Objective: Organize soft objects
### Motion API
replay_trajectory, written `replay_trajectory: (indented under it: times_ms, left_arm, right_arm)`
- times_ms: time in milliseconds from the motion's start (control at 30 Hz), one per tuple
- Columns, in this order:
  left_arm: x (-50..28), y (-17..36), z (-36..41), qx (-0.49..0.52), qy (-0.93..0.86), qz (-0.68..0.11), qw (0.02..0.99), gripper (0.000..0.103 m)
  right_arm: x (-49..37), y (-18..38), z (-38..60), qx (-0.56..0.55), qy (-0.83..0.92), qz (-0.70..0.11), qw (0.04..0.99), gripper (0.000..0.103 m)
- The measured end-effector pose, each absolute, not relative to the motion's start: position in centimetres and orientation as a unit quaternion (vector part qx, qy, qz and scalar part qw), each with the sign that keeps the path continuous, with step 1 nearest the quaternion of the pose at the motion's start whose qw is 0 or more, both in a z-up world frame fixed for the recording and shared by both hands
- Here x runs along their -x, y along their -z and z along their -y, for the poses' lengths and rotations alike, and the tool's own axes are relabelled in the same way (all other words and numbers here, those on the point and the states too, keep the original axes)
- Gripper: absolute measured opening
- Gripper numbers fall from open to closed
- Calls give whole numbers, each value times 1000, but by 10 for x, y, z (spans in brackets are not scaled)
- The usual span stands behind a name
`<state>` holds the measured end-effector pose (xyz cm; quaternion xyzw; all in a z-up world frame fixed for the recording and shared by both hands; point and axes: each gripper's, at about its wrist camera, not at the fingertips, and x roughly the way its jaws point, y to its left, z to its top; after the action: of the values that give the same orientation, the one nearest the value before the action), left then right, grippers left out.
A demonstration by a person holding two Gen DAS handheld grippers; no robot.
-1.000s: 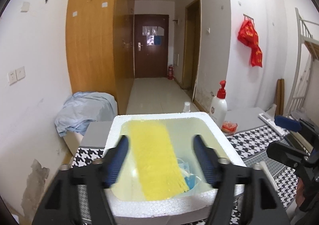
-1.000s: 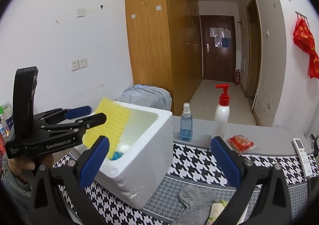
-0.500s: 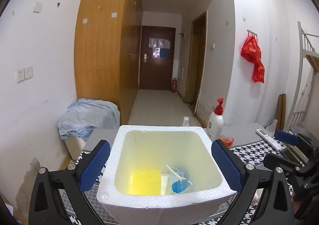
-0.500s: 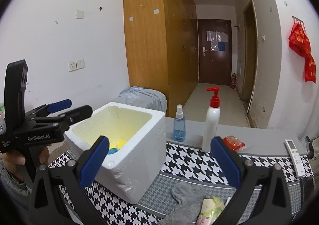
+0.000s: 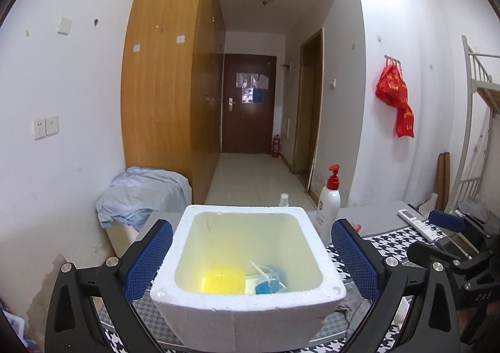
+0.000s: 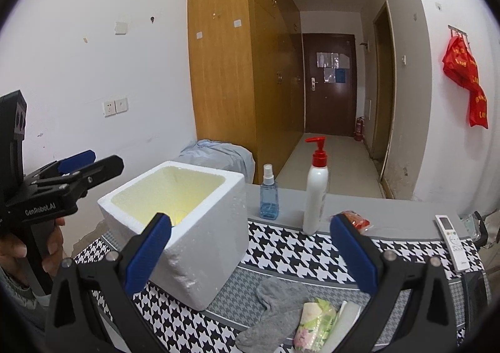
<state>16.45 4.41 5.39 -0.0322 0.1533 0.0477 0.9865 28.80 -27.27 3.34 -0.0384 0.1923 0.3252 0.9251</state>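
Observation:
A white foam box point(image 5: 247, 315) point(image 6: 203, 256) stands on the houndstooth table cloth. At its bottom lie a yellow bumpy cloth point(image 5: 223, 281) and a blue and white item point(image 5: 265, 282). My left gripper point(image 5: 250, 259) hangs open just behind the box's near wall, nothing between its blue pads; it also shows at the left of the right wrist view point(image 6: 84, 165). My right gripper point(image 6: 250, 253) is open and empty above the cloth. Below it lie a grey sock point(image 6: 275, 315) and a floral tissue pack point(image 6: 315, 325).
A white pump bottle point(image 6: 315, 196), a blue spray bottle point(image 6: 269, 196), a red packet point(image 6: 356, 220) and a white remote point(image 6: 453, 240) stand along the table's far side. A pale blue cloth point(image 5: 140, 196) covers something behind the box, near the wardrobe.
The left gripper let go of the yellow cloth, which dropped to the bottom of the box; its jaws spread wide and it drew back and up. The right gripper shifted slightly.

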Motion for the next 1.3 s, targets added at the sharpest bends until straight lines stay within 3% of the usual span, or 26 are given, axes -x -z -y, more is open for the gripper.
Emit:
replay_trajectory:
  times_ms: [933,1300]
  left_arm:
    - [-125,-38,-17,20,-25,-107,994,102]
    - [-114,-19,-18,40,-15,-123,992,102]
  right_arm:
    - [-253,-23,305,41,-308,-162,937,103]
    - [-249,-6,314,33,-289,-169,942,103]
